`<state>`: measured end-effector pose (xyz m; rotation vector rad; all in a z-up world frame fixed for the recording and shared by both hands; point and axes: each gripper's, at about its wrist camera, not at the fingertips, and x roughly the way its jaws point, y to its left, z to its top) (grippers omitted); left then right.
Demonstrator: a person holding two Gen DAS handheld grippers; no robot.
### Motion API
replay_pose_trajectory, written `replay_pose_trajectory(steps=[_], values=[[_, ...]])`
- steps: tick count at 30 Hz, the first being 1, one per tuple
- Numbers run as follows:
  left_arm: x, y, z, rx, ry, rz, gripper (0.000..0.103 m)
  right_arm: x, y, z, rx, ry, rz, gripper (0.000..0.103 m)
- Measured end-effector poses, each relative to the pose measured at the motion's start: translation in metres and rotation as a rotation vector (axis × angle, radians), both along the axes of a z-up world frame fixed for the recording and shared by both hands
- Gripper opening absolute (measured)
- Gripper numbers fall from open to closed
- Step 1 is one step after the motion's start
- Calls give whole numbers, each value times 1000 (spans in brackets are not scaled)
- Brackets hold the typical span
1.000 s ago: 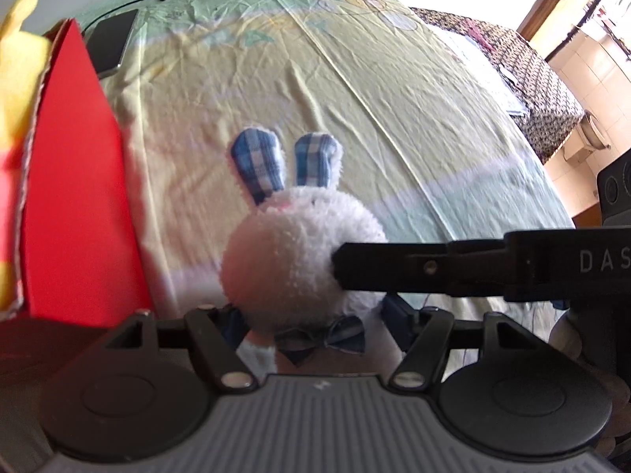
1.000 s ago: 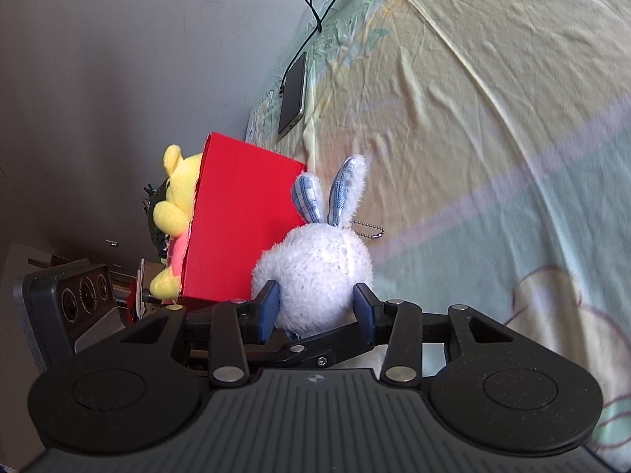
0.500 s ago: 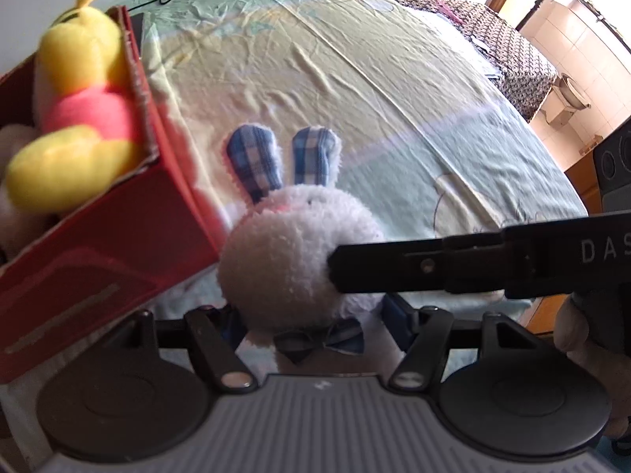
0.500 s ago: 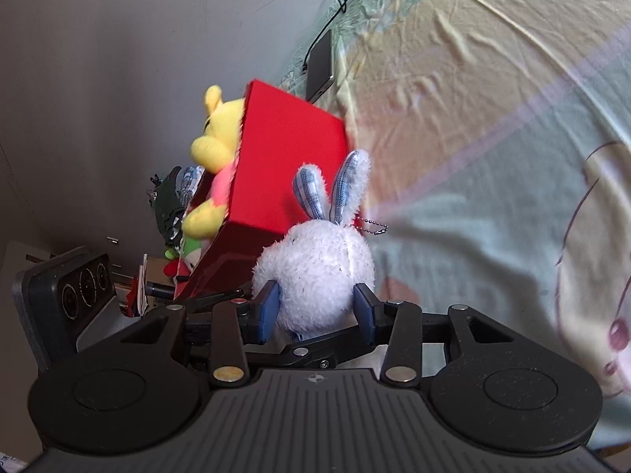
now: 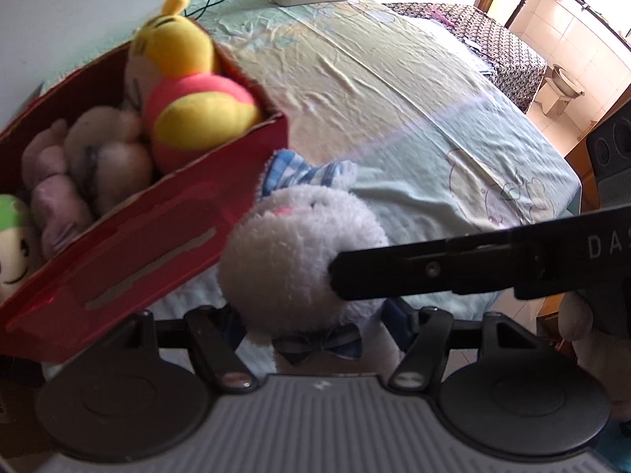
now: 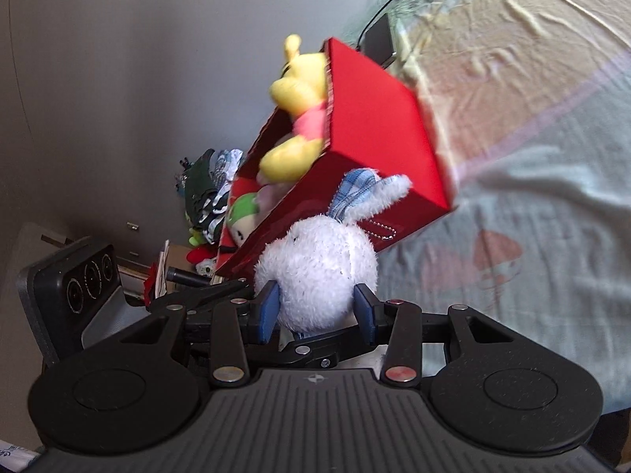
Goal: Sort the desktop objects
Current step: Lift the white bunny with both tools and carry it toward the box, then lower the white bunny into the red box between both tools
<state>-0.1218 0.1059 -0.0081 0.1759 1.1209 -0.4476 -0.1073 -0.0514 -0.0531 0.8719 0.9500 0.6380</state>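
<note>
Obs.: your right gripper (image 6: 315, 311) is clenched on the white plush bunny (image 6: 315, 268), blue pads (image 6: 268, 311) pressed into its round body from both sides, and the fur bulges slightly around them. Your left gripper (image 5: 315, 321) has the same bunny low between its fingers, near the bow tie (image 5: 319, 345). The plush hides the contact, so I cannot tell whether that claw is closed or just flanking. The bunny is off the sheet (image 5: 394, 98), just outside the near wall of the red box (image 5: 157, 244), with its checked ears (image 5: 299, 171) close to the corner; not yet inside. The box already holds a yellow bear plush (image 5: 189, 90) and other soft toys, with little free room showing. Handling, judged: very light, soft and compressible, not fragile, and the fuzzy surface should give good friction. Take it across the widest part of the body. The ears and the bead chain (image 6: 380, 232) are floppy and would let it swing. Risk: an ear or the chain catching on the box rim as you lift it over.
</note>
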Motion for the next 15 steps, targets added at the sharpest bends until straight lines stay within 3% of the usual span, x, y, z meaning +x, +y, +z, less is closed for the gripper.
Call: replay_pose_trajectory(steps=[15], values=[[-30, 69, 38, -17, -72, 109, 67, 16, 64, 36, 19, -67, 165, 44]])
